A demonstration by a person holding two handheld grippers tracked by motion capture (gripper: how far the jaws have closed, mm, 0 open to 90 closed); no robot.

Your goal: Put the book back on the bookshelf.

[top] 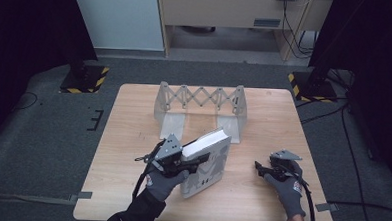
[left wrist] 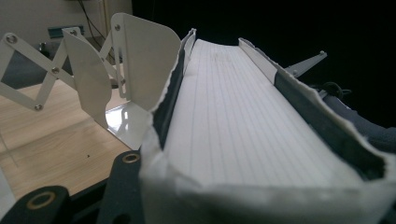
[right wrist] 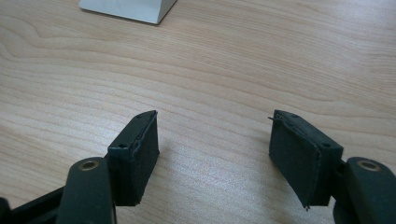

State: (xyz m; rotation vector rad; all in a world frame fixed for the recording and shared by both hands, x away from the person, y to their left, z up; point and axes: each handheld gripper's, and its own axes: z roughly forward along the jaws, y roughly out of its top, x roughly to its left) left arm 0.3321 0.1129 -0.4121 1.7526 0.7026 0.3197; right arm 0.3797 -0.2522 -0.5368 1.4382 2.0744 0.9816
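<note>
A thick white book (top: 210, 162) with a dark figure on its cover stands tilted on the wooden table (top: 127, 152), its top edge leaning toward the rack. My left gripper (top: 195, 162) is shut on it; in the left gripper view the page block (left wrist: 233, 121) lies between the dark pads (left wrist: 166, 105). Behind the book stands a white expanding book rack (top: 202, 98) with scissor links and upright plates (left wrist: 135, 60). My right gripper (top: 258, 167) is to the right of the book, low over bare wood, open with nothing between its pads (right wrist: 215, 149).
The rack's nearest base plate (top: 231, 132) lies just behind the book's top, and a corner of a white base (right wrist: 128, 7) shows ahead of the right gripper. Black stands with yellow-striped feet (top: 84, 78) flank the table on the floor. Cables run along the right side.
</note>
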